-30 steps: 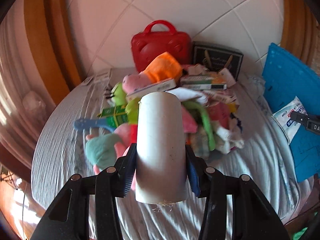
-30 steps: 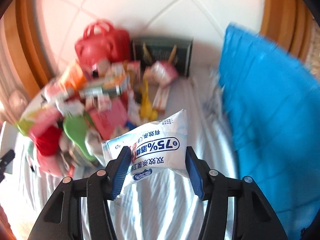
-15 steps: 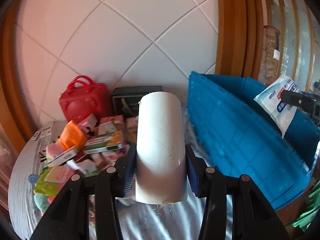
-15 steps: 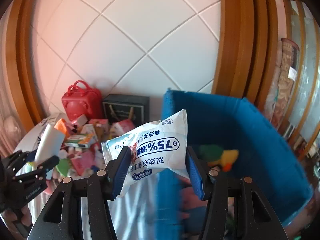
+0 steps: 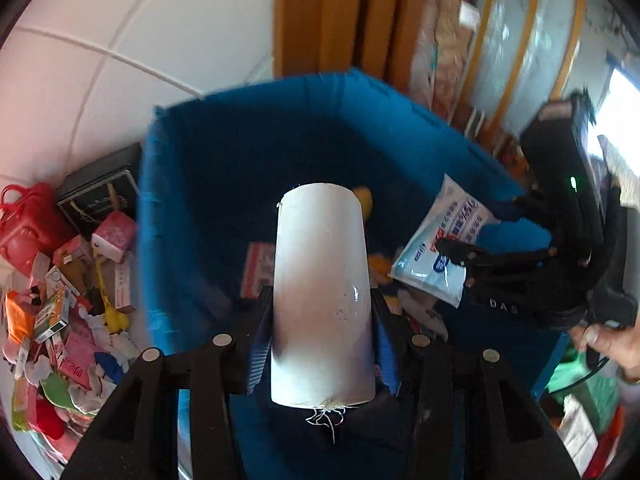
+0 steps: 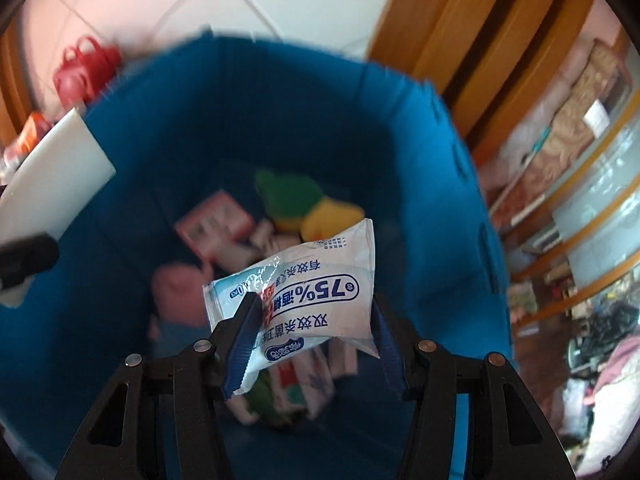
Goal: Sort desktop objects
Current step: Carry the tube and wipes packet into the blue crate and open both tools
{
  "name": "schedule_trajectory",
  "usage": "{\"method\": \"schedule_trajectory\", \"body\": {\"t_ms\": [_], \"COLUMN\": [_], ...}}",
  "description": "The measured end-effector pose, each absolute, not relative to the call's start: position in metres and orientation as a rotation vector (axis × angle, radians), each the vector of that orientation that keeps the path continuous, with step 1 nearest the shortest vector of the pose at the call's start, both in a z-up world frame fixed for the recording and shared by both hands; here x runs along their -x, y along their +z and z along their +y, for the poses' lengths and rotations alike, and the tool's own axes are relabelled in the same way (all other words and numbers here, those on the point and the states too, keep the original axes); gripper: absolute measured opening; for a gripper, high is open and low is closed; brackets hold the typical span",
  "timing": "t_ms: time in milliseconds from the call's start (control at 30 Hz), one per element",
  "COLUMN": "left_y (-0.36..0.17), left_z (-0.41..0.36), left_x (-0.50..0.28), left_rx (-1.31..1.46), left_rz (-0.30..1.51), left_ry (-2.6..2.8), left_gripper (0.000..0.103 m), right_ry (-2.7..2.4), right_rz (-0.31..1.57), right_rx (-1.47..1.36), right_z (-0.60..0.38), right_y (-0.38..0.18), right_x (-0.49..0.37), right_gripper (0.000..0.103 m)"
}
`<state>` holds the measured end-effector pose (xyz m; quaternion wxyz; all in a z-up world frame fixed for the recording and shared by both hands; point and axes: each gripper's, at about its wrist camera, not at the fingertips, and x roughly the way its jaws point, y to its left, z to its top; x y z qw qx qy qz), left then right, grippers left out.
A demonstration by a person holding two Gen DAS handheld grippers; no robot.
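Left wrist view looks down past the left gripper [image 5: 322, 322], whose blue-padded fingers [image 5: 258, 344] clamp a white tube [image 5: 320, 292] by its sides, loose threads hanging from the tube's near end. The tube hangs over the open mouth of the blue bin [image 5: 192, 184]. Inside the bin, beyond the tube, lie a pink-and-white packet [image 5: 256, 268] and something yellow [image 5: 364, 198], both partly hidden. Left of the bin, outside its wall, a heap of small boxes and toys [image 5: 68, 312] covers the surface, with a red bag [image 5: 22, 228] and a black box [image 5: 98, 188] at the far edge of the heap. Over the right side of the bin, the right gripper [image 5: 460, 260] carries a wipes pack [image 5: 444, 240], and a person's hand [image 5: 612, 340] shows behind it.

From the right wrist camera, the right gripper's [image 6: 312, 332] fingers pinch the wipes pack [image 6: 308, 296] between their pads, above the bin's [image 6: 420, 160] interior. Under it in the bin sit a green-and-yellow soft toy [image 6: 304, 204], a pink packet [image 6: 214, 228] and other blurred items. The white tube [image 6: 52, 184] pokes in over the bin's left rim.
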<state>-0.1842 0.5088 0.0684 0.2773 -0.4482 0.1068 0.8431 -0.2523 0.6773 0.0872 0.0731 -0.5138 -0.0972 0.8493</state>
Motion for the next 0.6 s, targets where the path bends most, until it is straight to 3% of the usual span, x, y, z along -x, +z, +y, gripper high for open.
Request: {"method": "schedule_trajectory", "body": {"t_ms": [333, 533, 600], "left_y": [0.014, 0.010, 0.014], "left_z": [0.572, 0.580, 0.582], "left_x": [0.188, 0.189, 0.191], "left_rx": [1.504, 1.544, 1.531], "left_rz": [0.383, 0.389, 0.384], "left_ry": [2.141, 2.187, 2.207], "left_gripper": [0.045, 0.046, 0.063], "right_ry": [2.445, 2.463, 2.458], "right_rz": [-0.382, -0.404, -0.413], "right_rx": [1.806, 1.776, 1.750], "right_z": [0.718, 0.717, 0.716], "right_y": [0.047, 0.059, 0.060], "right_x": [0.241, 0.240, 0.240], "right_gripper": [0.055, 0.057, 0.060]}}
